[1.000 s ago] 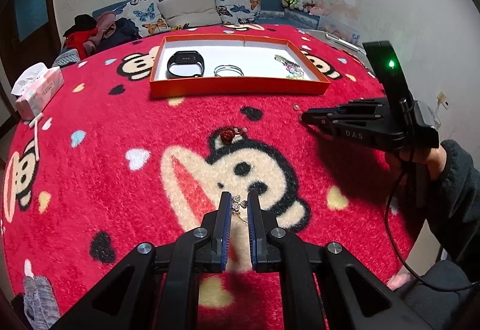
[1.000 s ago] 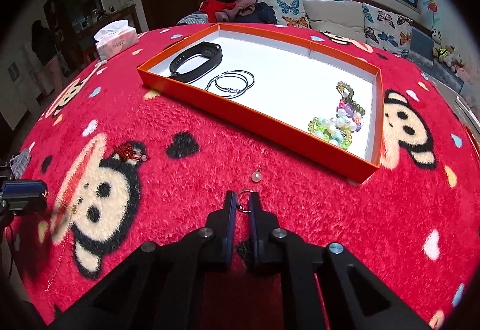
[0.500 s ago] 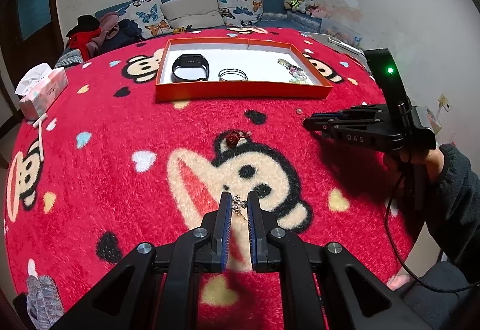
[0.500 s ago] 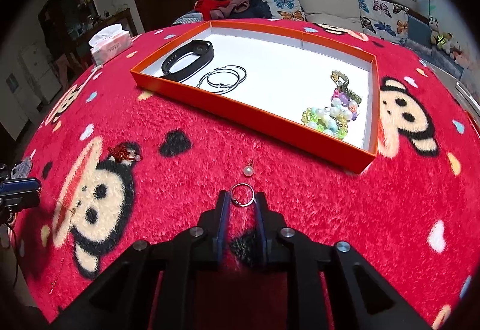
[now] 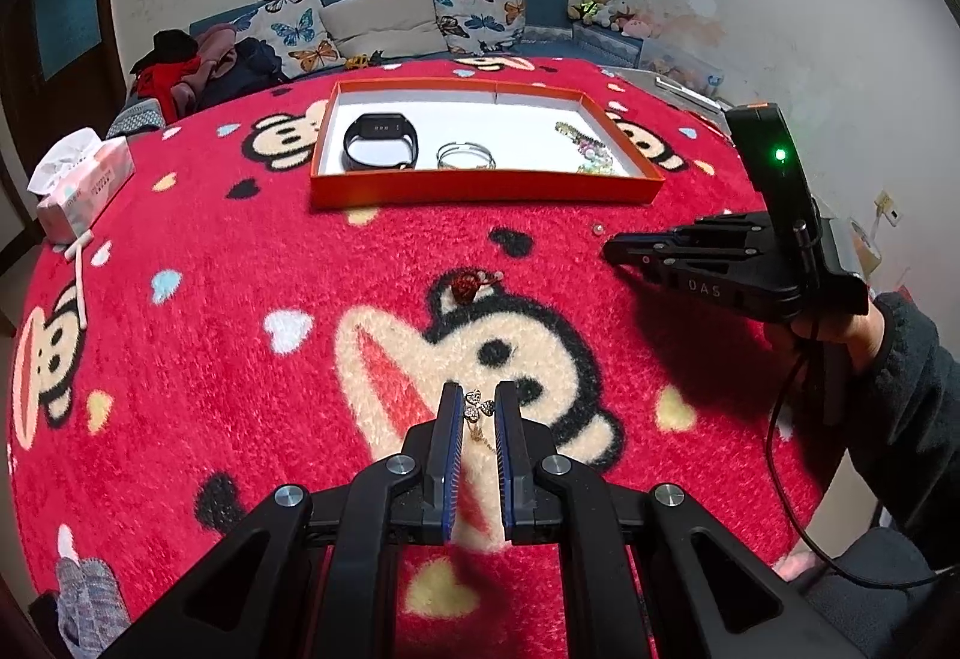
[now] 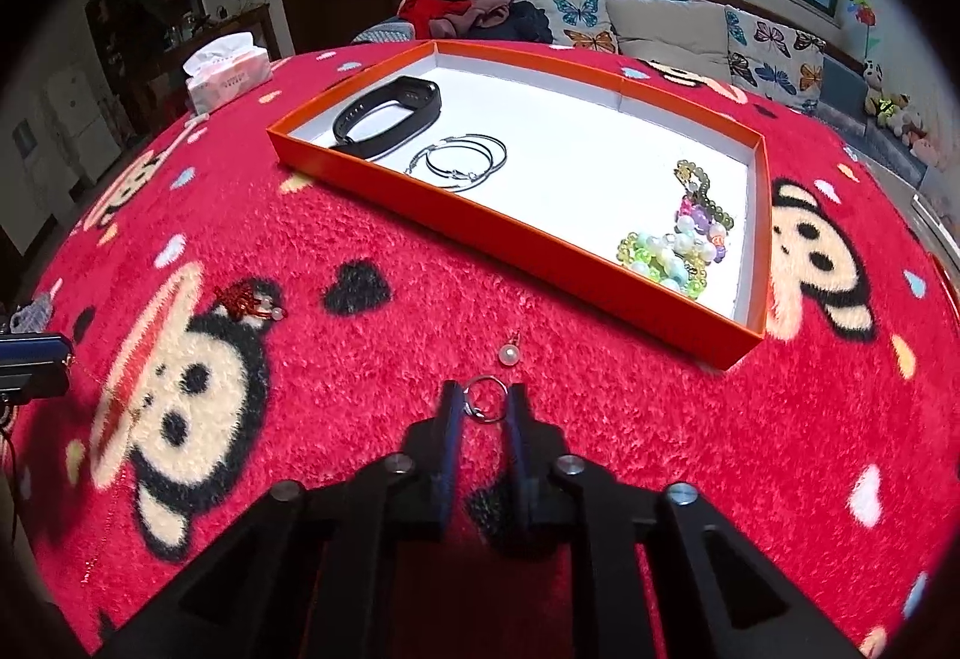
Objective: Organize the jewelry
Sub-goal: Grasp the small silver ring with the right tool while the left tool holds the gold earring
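My left gripper [image 5: 478, 402] is shut on a small gold necklace pendant [image 5: 478, 407] with its chain trailing down between the pads. My right gripper [image 6: 483, 402] is shut on a thin silver ring [image 6: 486, 400] above the red cloth; it also shows in the left wrist view [image 5: 618, 250]. A pearl earring [image 6: 508, 354] lies just ahead of it. A red knot charm [image 6: 246, 300] lies on the cloth [image 5: 472, 285]. The orange tray [image 6: 510, 233] holds a black band [image 6: 390, 114], silver hoops [image 6: 459, 160] and beaded bracelets [image 6: 681, 236].
A tissue pack [image 5: 81, 182] sits at the table's left side [image 6: 225, 71]. A sofa with butterfly cushions [image 5: 390, 20] stands behind the round table. The person's sleeve [image 5: 906, 395] is at the right edge.
Both grippers have risen and pulled back a little from the cloth. The right gripper's jaws widened slightly around the ring. The left still holds the pendant.
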{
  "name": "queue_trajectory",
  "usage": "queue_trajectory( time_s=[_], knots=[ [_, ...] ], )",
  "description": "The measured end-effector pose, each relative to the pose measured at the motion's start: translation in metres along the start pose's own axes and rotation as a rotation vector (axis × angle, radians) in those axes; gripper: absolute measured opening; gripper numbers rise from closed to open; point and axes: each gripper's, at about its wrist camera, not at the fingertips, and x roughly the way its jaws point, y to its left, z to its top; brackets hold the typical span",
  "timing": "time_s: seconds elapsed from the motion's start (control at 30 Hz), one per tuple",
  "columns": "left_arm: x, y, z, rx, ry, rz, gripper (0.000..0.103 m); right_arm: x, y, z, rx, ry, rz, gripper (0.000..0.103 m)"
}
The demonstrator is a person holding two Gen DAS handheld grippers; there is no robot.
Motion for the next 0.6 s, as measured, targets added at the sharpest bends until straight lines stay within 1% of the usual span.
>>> queue_trajectory(
  time_s=[0.2,0.3,0.37,0.5,0.6],
  knots=[
    [-0.009,-0.004,0.012,0.022,-0.035,0.001,0.011,-0.004,-0.003,-0.001,0.006,0.001,0.013,0.009],
    [-0.009,-0.006,0.014,0.029,-0.035,0.000,0.011,-0.005,-0.007,-0.002,0.017,0.002,0.013,0.010],
    [-0.007,-0.007,0.013,0.031,-0.029,0.000,0.011,-0.003,-0.008,-0.002,0.014,0.009,0.018,0.012],
    [-0.004,-0.005,0.012,0.025,-0.021,0.000,0.011,-0.001,-0.008,0.000,0.004,0.010,0.014,0.023],
    [-0.003,-0.004,0.012,0.023,-0.019,0.000,0.011,0.002,-0.008,0.002,-0.001,0.017,0.030,0.023]
  ],
)
